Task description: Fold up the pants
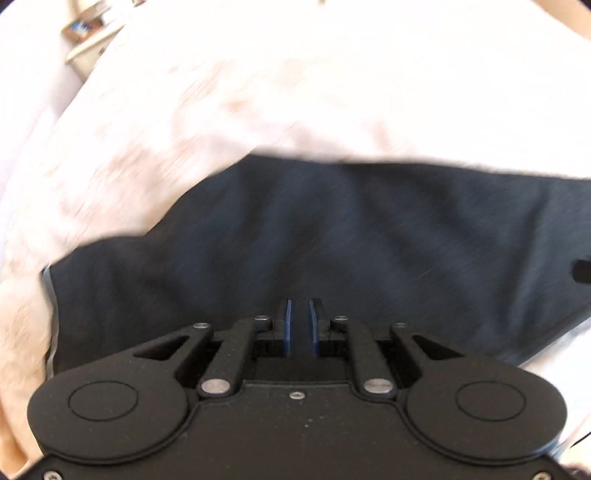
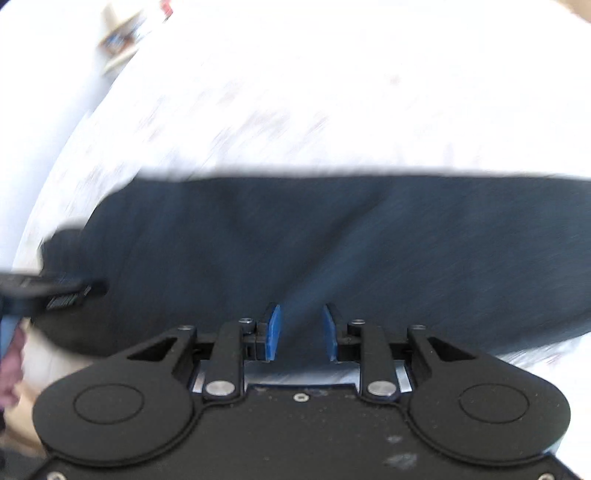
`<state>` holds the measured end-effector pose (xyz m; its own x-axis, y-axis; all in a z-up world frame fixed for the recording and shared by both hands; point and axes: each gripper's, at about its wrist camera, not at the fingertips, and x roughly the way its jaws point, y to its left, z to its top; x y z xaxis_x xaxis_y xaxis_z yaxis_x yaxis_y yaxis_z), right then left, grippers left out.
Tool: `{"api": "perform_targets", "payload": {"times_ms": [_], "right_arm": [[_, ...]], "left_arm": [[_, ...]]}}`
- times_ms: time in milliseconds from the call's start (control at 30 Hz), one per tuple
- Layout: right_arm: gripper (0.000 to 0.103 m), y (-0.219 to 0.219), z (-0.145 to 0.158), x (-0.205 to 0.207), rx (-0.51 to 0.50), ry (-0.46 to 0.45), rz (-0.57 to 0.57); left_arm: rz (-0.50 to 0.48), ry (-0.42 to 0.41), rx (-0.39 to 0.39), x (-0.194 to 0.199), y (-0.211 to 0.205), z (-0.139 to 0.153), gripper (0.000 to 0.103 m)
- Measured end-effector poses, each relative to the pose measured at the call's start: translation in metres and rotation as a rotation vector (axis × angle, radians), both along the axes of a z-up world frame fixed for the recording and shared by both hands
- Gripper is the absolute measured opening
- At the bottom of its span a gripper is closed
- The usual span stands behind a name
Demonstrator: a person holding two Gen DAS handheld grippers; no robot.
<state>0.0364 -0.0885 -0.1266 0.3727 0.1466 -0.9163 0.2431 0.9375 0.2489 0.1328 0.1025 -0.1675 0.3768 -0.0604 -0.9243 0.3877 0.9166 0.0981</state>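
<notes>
Left wrist: dark, softly creased pants [image 1: 332,229] on pale bedding [image 1: 258,92]

My left wrist camera sits just behind the left tongs [image 1: 299,325], looking forward and down, close over the dark pants [image 1: 332,229] on a pale bedsheet [image 1: 258,92]. My right wrist camera looks likewise past the right tongs [image 2: 301,332]. Both views share the pants [image 2: 332,240], the sheet [image 2: 332,92], and a small box [image 1: 83,27] in the upper left of the frame [image 2: 118,38].
</notes>
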Motion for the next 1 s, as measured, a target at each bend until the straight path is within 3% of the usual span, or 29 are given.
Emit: {"api": "perform_targets", "payload": {"times_ms": [100,167,267,400,533,667,800,1000], "right_arm": [[0.027,-0.036,-0.007,0.006,-0.043,-0.018,-0.064],[0.027,-0.062,-0.016,0.004,-0.062,-0.017,-0.101],[0.027,-0.107,-0.034,-0.009,-0.089,0.033,-0.154],[0.027,-0.171,-0.050,-0.042,-0.131,0.126,-0.208],[0.021,-0.230,-0.048,-0.079,-0.130,0.153,-0.227],[0.027,-0.281,-0.027,-0.113,-0.095,0.097,-0.267],[0.034,-0.328,0.001,-0.135,-0.069,-0.010,-0.333],[0.038,-0.376,-0.012,-0.146,0.060,0.046,-0.426]], "left_arm": [[-0.030,0.004,-0.039,-0.009,-0.037,-0.004,0.021],[-0.032,0.043,-0.023,-0.018,-0.053,-0.018,0.021],[-0.030,0.111,0.075,-0.037,-0.067,-0.047,0.021],[-0.018,0.085,0.170,-0.059,-0.070,-0.061,0.021],[0.051,0.080,0.218,-0.060,-0.082,-0.052,0.020],[0.098,0.000,0.173,-0.063,-0.108,-0.025,0.020],[0.058,-0.059,0.137,-0.065,-0.154,-0.009,0.021],[-0.073,-0.062,0.119,-0.076,-0.221,-0.005,0.021]]}}
